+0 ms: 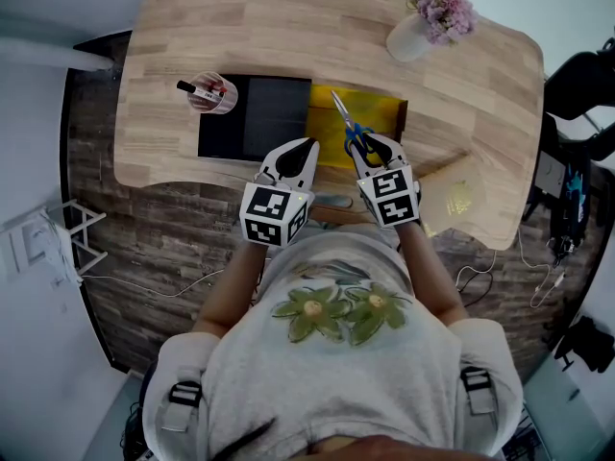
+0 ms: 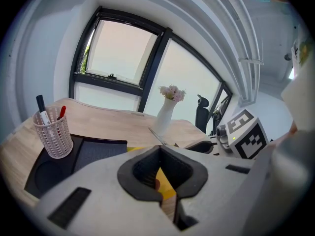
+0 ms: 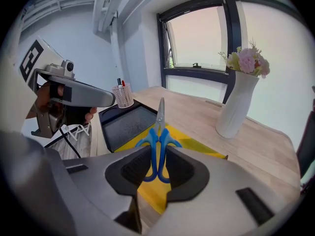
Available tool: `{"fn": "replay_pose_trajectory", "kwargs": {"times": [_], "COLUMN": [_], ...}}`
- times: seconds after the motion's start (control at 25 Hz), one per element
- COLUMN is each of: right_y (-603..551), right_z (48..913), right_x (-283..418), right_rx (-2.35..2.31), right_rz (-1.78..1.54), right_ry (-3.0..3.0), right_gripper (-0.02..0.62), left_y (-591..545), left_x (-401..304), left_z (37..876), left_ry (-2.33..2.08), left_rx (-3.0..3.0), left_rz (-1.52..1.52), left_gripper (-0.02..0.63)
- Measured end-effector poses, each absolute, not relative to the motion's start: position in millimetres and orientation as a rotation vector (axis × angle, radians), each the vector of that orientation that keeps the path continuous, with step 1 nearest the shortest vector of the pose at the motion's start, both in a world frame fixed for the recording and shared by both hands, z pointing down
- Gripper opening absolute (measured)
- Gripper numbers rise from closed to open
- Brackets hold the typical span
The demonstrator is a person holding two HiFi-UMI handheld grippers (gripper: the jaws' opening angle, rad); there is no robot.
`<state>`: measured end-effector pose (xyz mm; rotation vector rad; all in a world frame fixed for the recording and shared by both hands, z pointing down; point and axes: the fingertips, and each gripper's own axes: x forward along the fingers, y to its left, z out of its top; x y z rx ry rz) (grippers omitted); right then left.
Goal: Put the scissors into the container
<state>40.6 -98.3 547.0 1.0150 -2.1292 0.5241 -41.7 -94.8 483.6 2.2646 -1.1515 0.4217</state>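
Blue-handled scissors (image 1: 350, 129) (image 3: 160, 114) are held over a yellow mat (image 1: 381, 109), blades pointing toward the far side of the table. My right gripper (image 1: 371, 148) (image 3: 158, 150) is shut on their handles. A white mesh cup (image 1: 213, 94) (image 2: 52, 134) (image 3: 123, 96) with a black and a red pen stands at the far-left corner of a black tray (image 1: 259, 128). My left gripper (image 1: 298, 154) (image 2: 160, 150) hovers over the tray's near-right edge, shut with nothing in it, beside the right gripper.
A white vase of pink flowers (image 1: 420, 29) (image 2: 165, 116) (image 3: 236, 102) stands at the wooden table's far right. A tan sheet (image 1: 457, 196) lies at the near-right corner. A white wire rack (image 1: 60, 240) stands on the floor at left, and dark chairs (image 1: 581, 80) at right.
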Motion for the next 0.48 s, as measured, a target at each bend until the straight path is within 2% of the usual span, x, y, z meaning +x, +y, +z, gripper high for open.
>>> {"fn": "replay_pose_trajectory", "kwargs": {"times": [0.48], "right_y": [-96], "right_z": [565], "right_x": [40], "right_rx": [0.986], "right_rz": [0.53], "right_ry": [-2.09], "right_gripper": [0.091], "left_y": [-96], "left_x": [-44], "left_z": [492], "left_ry": [-1.142], "left_rx": [2.255], "left_rz": [0.442], "left_gripper": [0.008]}}
